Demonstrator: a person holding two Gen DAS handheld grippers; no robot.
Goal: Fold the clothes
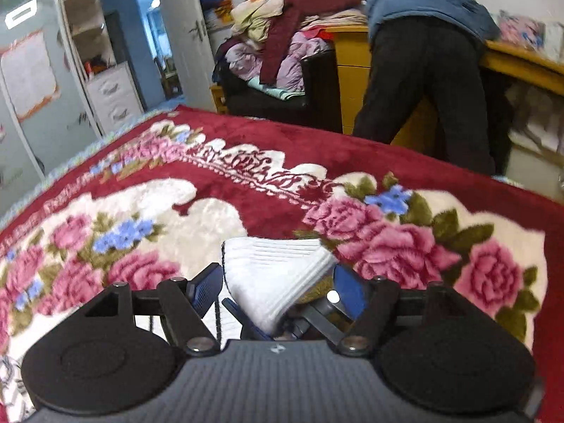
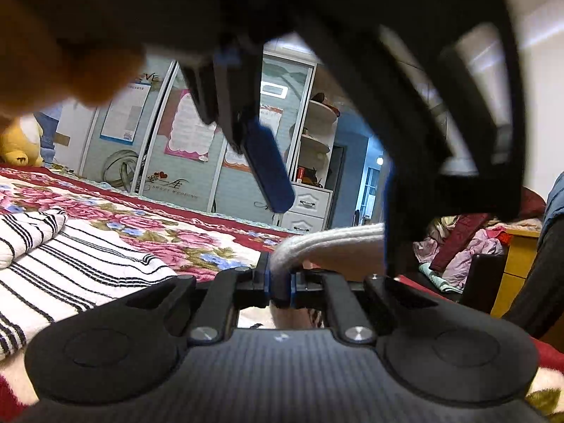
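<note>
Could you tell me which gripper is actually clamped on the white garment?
The right gripper, jaws shut on the white garment; the left gripper stands open around it.

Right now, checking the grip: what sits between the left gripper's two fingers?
The white sock, seen in the left wrist view; the fingers stand apart from it.

floral blanket (image 1: 282, 162) | wardrobe (image 2: 197, 162) — person (image 1: 430, 70) at desk (image 1: 521, 60)

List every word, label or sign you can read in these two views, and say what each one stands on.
"...EVE": end of a word on the wardrobe door; its start is hidden.
Chinese characters with a small Latin line under them, low on the wardrobe door: too blurred to read.
Posters on the wardrobe: print too small.
Nothing legible on the blanket.
</note>
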